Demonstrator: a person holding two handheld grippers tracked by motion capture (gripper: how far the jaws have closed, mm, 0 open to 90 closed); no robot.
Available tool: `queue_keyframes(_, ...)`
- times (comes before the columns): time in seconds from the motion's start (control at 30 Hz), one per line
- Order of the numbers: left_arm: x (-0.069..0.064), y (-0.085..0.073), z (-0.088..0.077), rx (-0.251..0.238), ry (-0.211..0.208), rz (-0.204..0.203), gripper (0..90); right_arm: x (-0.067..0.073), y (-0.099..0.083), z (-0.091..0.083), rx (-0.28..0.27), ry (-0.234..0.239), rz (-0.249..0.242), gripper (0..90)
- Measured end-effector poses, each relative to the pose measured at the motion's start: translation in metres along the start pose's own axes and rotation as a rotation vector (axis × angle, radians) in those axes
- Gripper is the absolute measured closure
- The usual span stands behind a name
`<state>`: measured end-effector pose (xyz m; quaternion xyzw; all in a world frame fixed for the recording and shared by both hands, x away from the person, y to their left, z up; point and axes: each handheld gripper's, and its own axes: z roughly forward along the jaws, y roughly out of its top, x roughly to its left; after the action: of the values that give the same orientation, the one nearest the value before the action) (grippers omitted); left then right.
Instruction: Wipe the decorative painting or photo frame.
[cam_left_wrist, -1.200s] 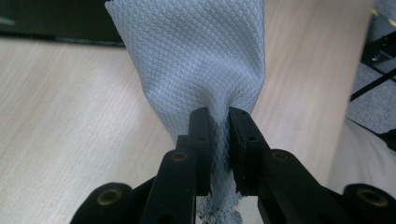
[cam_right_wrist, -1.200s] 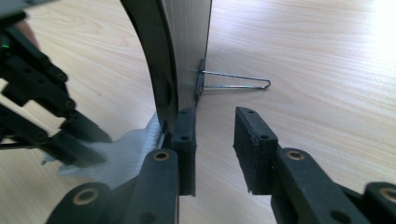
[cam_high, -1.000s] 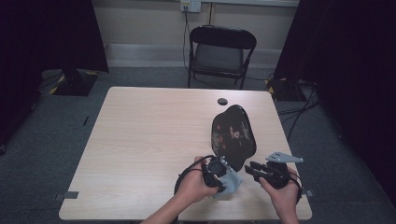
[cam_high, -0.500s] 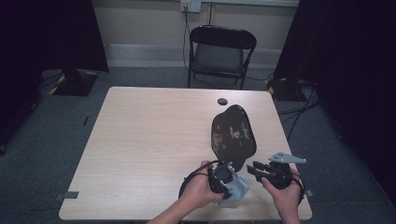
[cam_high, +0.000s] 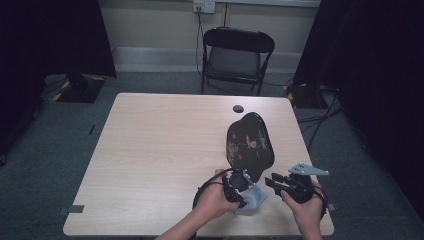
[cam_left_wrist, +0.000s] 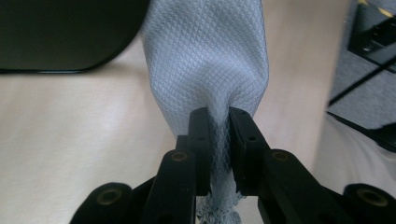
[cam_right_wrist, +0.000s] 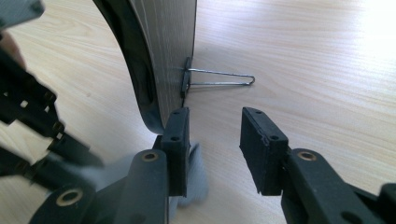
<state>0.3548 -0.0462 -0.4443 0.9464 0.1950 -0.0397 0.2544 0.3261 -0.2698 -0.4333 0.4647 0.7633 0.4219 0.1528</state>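
Looking down from the high view: standing tilted on the table (cam_high: 150, 150), toward its near right part, a dark lacquered plate (cam_high: 249, 145) with a floral motif, propped rather than lying flat. Sitting just below its lower edge, the left gripper (cam_high: 241, 187), pinching a pale cloth (cam_high: 254, 199) that is resting on the wood. Hovering just beside, to the right, the right gripper (cam_high: 274, 182), near the plate's foot but apart from it. Standing well beyond, a chair (cam_high: 235, 55), and lying near the far edge, a small dark disc (cam_high: 238, 108). Moving to the left gripper view: closing tight on a bunched fold of the cloth (cam_left_wrist: 210, 60), the jaws squeezing the mesh narrow, with the plate (cam_left_wrist: 65, 35) lying dark at upper left — touching the cloth or not, impossible to tell. Moving to the right gripper view: gaping fairly wide and holding nothing, the right gripper (cam_right_wrist: 215, 121), with its inner jaw sitting just beside the plate's rim (cam_right_wrist: 140, 70) and a thin wire stand (cam_right_wrist: 219, 78) bracing the back. Judging the danger — pressing or wiping with the cloth from the front, or nudging that wire leg with the open jaw, likely tipping the plate backward or sliding it off its prop; dragging the cloth too hard, possibly pulling it free of the pinch.
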Motion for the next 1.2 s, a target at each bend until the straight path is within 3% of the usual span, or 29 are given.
queue_keyframes(0.13, 0.007, 0.0, 0.001, -0.006, 0.005, -0.027, 80.1, 0.0, 0.0, 0.001, 0.002, 0.002, -0.002, 63.5)
queue_keyframes(0.3, 0.008, 0.004, -0.004, -0.003, 0.004, -0.023, 80.2, -0.001, 0.0, 0.0, -0.001, 0.001, -0.001, 63.3)
queue_keyframes(0.9, 0.001, 0.026, -0.054, -0.065, 0.033, 0.024, 80.2, -0.004, -0.003, -0.001, 0.001, -0.008, 0.011, 62.1)
queue_keyframes(1.2, -0.01, 0.041, -0.08, -0.097, 0.047, 0.053, 80.2, -0.007, -0.005, -0.001, 0.0, -0.014, 0.019, 61.7)
